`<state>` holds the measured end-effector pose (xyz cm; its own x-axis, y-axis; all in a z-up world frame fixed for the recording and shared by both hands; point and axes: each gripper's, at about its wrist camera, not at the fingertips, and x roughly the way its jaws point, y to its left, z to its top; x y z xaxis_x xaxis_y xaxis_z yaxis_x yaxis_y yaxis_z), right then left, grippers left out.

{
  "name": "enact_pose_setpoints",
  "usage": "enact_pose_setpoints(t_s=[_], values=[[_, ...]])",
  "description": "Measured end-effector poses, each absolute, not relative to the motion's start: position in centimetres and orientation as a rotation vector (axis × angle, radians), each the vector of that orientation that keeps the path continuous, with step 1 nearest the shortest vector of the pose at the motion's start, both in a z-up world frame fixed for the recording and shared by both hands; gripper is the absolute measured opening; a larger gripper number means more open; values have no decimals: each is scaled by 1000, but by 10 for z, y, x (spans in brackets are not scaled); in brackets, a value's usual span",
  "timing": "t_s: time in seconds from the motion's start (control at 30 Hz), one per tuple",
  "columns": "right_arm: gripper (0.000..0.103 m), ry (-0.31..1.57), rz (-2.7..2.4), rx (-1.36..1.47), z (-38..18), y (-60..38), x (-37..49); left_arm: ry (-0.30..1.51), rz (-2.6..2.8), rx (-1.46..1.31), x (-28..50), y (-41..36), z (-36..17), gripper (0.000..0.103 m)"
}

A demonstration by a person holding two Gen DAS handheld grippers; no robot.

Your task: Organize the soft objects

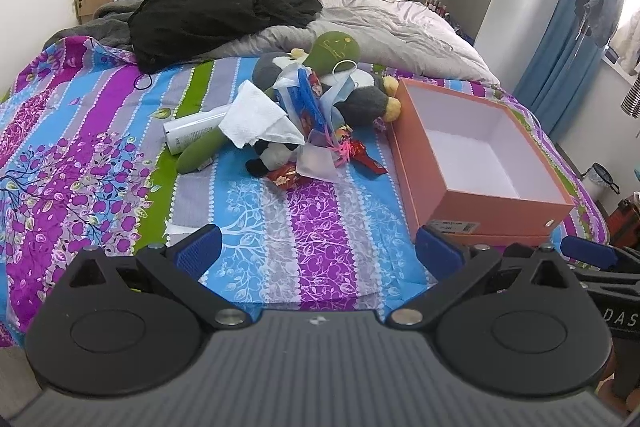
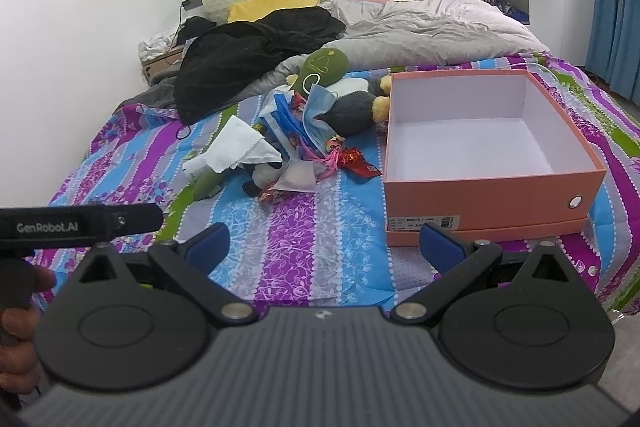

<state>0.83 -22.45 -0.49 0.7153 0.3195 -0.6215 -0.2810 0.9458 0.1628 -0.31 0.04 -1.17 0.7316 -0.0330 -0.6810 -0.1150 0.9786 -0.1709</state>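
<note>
Beneath the tissue [image 1: 256,117], a panda plush [image 1: 269,155] lies half hidden; both grippers' jaws stand apart.

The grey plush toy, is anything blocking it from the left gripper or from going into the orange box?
Partly. A blue face mask and crumpled wrappers lie over the grey plush toy on the side facing the open left gripper. The path to the orange box beside it looks clear, and the box is empty.
</note>
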Motion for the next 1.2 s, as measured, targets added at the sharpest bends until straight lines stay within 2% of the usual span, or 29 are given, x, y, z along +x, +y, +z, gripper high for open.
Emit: enact_pose_setpoints(t_s=[1.0,1.2], values=[[103,728,338,88,-16,-219,27,791,52,-248,22,18,-36,103],[100,758,339,127,-24,-218,38,815,60,-213,34,20,-47,103]])
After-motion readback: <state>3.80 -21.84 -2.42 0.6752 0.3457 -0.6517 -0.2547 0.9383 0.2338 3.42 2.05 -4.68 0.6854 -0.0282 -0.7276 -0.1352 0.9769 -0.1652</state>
